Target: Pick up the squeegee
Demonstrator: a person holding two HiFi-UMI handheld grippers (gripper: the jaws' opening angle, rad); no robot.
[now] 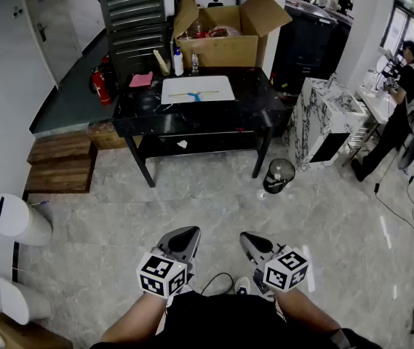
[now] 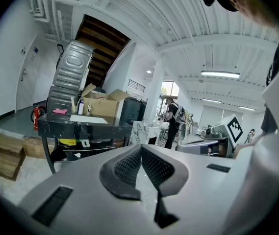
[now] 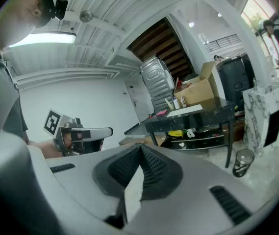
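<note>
Grey plastic tongs, one pair in each hand, held low in front of the person. They sit side by side without touching, noses forward and slightly down.

- Left gripper: jaws pressed together, ribbed pads meeting at the tip, nothing between them.
- Right gripper: the same, pads pressed together and empty.
- Each carries a marker cube at its back.

Past them is a pale stone-tile floor. A wire waste bin stands near the right front leg of a black table. Wooden steps lie off to the left.

The table is well apart from both tongs. A white mat lies on its top. The squeegee lies flat at the mat's middle, with a pale handle and a blue part, untouched. A pink cloth is left of the mat, with a white bottle just behind. An open cardboard box sits at the table's far edge.

A red fire extinguisher stands on the floor beyond the table's left end. Far right is a marble-patterned counter, with a person standing past it.
</note>
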